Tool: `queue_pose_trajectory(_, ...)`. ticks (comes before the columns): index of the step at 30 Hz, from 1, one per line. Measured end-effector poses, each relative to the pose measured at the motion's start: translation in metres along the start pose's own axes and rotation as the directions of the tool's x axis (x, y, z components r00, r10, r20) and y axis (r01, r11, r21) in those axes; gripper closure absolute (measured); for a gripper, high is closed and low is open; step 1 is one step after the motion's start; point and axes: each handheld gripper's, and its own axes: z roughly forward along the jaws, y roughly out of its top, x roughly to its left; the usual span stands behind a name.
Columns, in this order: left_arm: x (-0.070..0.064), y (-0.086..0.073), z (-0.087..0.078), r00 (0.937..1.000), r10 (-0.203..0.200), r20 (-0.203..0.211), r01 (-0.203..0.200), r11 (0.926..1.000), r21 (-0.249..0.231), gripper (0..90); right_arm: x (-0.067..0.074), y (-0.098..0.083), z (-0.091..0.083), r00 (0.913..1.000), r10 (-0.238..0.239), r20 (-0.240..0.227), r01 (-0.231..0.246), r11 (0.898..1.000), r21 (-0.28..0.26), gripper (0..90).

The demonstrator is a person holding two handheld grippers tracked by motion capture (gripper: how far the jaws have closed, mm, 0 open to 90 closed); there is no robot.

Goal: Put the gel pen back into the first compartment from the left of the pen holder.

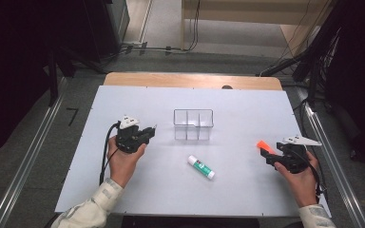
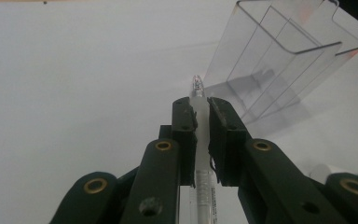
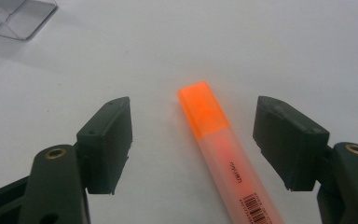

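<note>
**Pen into the clear organiser, highlighter waiting**

White table [image 1: 247, 190] top on a wooden desk, dark room, grey floor and rails around. Clear three-compartment organiser [image 1: 193, 124] stands upright mid-table; white glue stick [image 1: 201, 167] lies loose in front of it, untouched.

Left gripper [image 1: 148, 131] has its jaws pinched together on a slim clear pen [image 2: 196, 93], tip poking out past the pads and aimed at the organiser [image 2: 284, 60], near it but not over it yet. Right gripper [image 1: 269, 153] sits at the table's right side with jaws wide apart, orange highlighter [image 3: 214, 135] lying flat between them, pads not touching it.

Step in hand, as I read it: drop the pen into a compartment. To do it well: raise the pen above the rim, tilt it closer to upright, centre the tip over one slot between the dividers, then open only once the tip is inside. The organiser looks light, so a knock on the wall could tip it. Right side: centre the jaws on the highlighter body before closing.
</note>
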Motion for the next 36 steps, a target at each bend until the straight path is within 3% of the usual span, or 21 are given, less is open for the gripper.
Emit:
queue_pose_trajectory(17,-0.001,0.024,0.008,0.9999,-0.008,0.008,0.007,1.0,0.003,81.5,0.0,0.0,0.001,1.0,-0.003,-0.002,0.003,1.0,0.002,27.1)
queue_pose_trajectory(36,-0.016,0.046,0.015,0.9985,0.0,0.054,0.001,1.0,-0.007,81.5,0.0,0.0,0.001,1.0,-0.002,-0.003,0.002,1.0,0.004,27.1)
